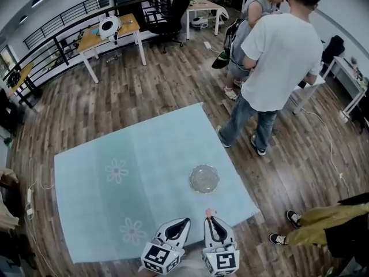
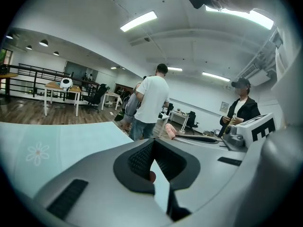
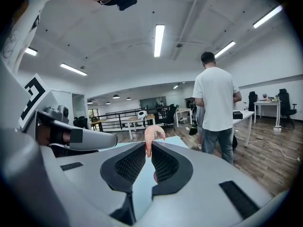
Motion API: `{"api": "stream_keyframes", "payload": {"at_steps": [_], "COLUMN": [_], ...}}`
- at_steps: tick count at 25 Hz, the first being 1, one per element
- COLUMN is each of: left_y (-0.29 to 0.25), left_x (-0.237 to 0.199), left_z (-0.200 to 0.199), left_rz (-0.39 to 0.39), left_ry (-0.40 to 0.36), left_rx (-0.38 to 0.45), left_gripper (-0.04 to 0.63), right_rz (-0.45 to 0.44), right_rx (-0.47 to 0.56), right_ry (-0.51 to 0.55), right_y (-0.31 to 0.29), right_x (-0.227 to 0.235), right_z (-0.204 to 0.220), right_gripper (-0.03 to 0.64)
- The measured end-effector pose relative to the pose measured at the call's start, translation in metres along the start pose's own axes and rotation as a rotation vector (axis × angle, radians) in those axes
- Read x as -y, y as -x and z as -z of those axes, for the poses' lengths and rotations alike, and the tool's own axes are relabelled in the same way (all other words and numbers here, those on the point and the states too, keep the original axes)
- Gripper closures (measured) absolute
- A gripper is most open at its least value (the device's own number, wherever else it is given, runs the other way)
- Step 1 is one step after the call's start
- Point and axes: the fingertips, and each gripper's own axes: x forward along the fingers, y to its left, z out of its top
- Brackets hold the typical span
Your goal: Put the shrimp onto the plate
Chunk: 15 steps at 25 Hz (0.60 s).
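Note:
A pink shrimp (image 1: pixel 209 213) sticks out of the tip of my right gripper (image 1: pixel 211 218), which is shut on it near the table's front edge. In the right gripper view the shrimp (image 3: pixel 152 136) curls upward above the pinched jaws of the right gripper (image 3: pixel 149 150). The clear glass plate (image 1: pixel 204 178) lies on the table a short way beyond the shrimp, with nothing on it. My left gripper (image 1: pixel 185 221) sits just left of the right one, shut with nothing in it; its jaw tips (image 2: pixel 152 144) meet. The left gripper view also catches the shrimp (image 2: pixel 169 130).
The table wears a light blue cloth (image 1: pixel 109 189) with flower prints. Two people (image 1: pixel 271 62) stand on the wooden floor past the far right corner. Another person's leg (image 1: pixel 314 224) is at the right. Desks and chairs (image 1: pixel 109 33) stand further back.

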Motion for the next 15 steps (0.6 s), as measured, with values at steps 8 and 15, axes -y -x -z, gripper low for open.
{"api": "stream_keyframes", "payload": {"at_steps": [8,15], "left_y": [-0.029,-0.07], "left_x": [-0.021,-0.041], "left_z": [0.008,0.035], "left_rz": [-0.058,-0.096], "left_ry": [0.009,0.036], "left_rx": [-0.002,-0.035], "left_gripper": [0.595,0.596], "right_rz": [-0.053,-0.074], "right_rx": [-0.004,-0.04], "right_ry": [0.011,0.0], "right_y": [-0.033,-0.07], "right_x": [0.017,0.045], "right_z": [0.01,0.036], "right_gripper": [0.561,0.561]}}
